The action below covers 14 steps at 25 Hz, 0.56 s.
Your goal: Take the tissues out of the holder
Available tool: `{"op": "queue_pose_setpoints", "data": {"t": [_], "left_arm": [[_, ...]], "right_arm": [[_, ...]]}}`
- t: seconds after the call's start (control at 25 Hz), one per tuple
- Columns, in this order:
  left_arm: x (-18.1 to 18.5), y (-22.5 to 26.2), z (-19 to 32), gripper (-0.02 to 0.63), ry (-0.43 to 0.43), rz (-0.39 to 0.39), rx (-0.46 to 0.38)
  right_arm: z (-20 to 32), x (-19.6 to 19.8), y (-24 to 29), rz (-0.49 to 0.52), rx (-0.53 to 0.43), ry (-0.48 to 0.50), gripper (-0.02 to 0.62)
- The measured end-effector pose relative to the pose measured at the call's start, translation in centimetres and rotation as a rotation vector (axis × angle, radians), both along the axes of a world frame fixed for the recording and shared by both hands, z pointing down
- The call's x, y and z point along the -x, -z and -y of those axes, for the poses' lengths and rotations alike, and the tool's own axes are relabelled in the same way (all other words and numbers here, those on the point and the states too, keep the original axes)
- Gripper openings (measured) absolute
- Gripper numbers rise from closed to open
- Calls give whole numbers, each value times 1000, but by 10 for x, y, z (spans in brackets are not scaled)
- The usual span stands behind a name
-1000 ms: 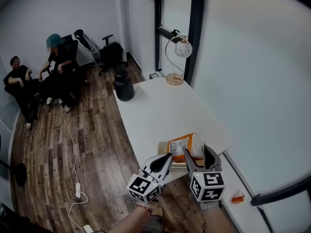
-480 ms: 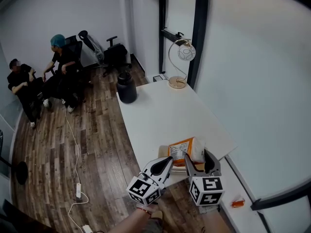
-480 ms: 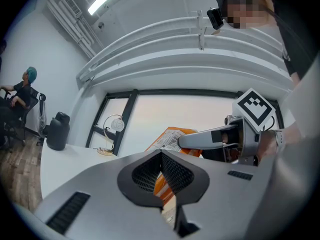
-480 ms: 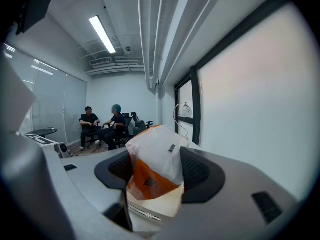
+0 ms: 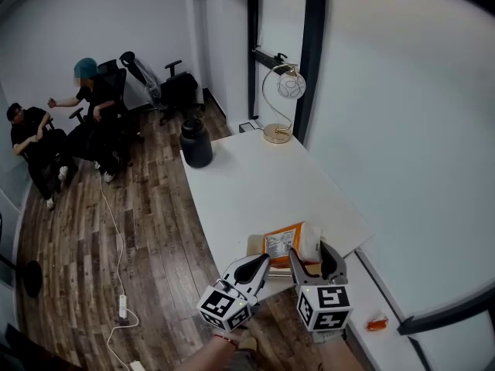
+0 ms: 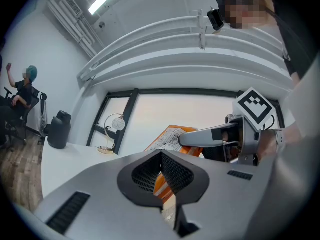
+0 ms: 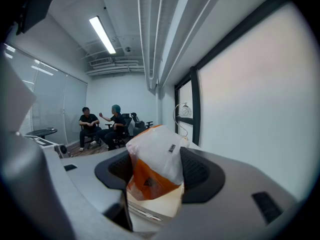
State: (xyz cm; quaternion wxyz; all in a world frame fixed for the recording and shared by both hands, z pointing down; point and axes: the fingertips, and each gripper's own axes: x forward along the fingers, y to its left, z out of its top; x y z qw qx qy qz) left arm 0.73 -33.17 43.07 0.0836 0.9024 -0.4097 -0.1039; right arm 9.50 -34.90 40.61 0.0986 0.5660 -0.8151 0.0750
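An orange and white tissue pack (image 5: 285, 240) stands in a pale wooden holder (image 5: 256, 245) at the near edge of the white table (image 5: 255, 184). My right gripper (image 5: 313, 252) has its jaws around the pack's white end. In the right gripper view both pads press on the tissue pack (image 7: 155, 159), with the holder (image 7: 155, 209) below it. My left gripper (image 5: 259, 263) is shut, its tip at the holder's near-left edge. In the left gripper view the tissue pack (image 6: 170, 134) and a strip of the holder show through the gap under the left gripper (image 6: 161, 156).
A black bottle (image 5: 196, 141) and a gold arc lamp (image 5: 280, 107) stand at the table's far end. Two people (image 5: 85, 122) sit on chairs at the back left. A cable (image 5: 116, 238) runs across the wooden floor. White wall lies right of the table.
The head view has shifted slightly. Both grippers stay at the pack and holder, in the same places relative to them. A seated person has raised an arm.
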Motion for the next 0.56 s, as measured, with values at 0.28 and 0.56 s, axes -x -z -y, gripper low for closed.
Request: {"op": "queue_pose_setpoints", "data": {"t": [0.28, 0.56], "left_arm": [[1, 1, -2, 5, 9, -1, 9], [7, 0, 2, 5, 16, 7, 23]], "right_arm": [[1, -5, -2, 4, 13, -7, 278], [10, -7, -12, 11, 42, -22, 278]]}}
